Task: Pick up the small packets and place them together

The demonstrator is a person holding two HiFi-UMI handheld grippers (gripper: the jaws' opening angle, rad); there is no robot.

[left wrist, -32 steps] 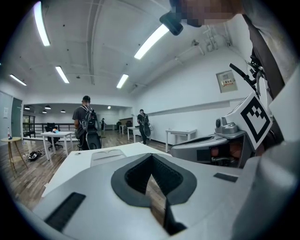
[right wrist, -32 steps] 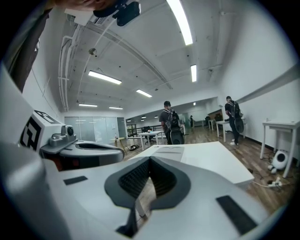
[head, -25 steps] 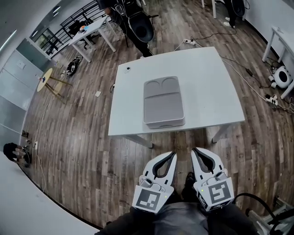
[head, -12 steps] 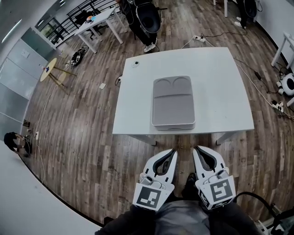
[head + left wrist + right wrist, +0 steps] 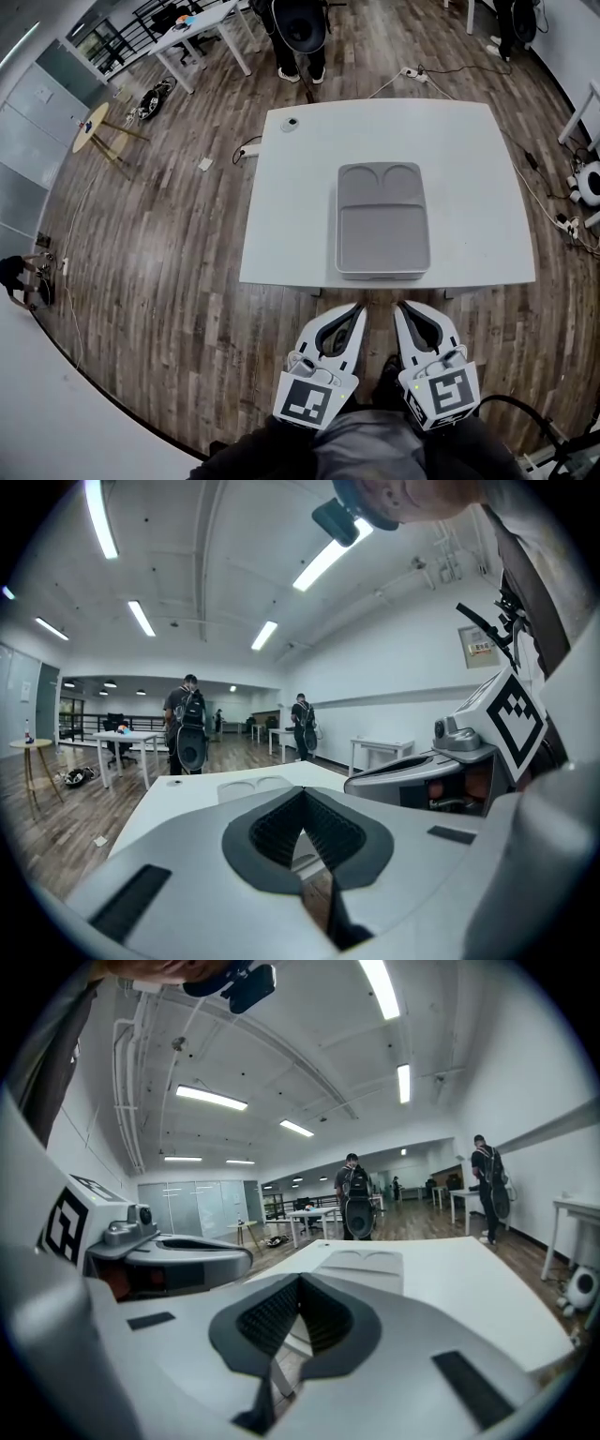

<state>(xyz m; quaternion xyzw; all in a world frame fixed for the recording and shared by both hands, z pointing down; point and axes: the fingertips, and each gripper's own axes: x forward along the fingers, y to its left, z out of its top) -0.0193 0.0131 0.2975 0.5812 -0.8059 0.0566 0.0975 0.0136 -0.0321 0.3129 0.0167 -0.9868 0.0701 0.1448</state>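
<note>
Right now you hold both tools low and side by side above the wooden floor (image 5: 169, 281), just short of the desk's (image 5: 291, 216) near edge. Your left tool (image 5: 355, 307) is closed on nothing, and your right tool (image 5: 401, 307) is likewise closed and empty. A grey compartment tray (image 5: 382, 220) lies on the white desk, reaching its near edge. The small packets cannot be made out in any view.

The left gripper (image 5: 356, 309) and right gripper (image 5: 400, 309) are held side by side, just apart, low and close in front of the person's body, both pointing forward and slightly downward, each with its jaws closed together on nothing.
</note>
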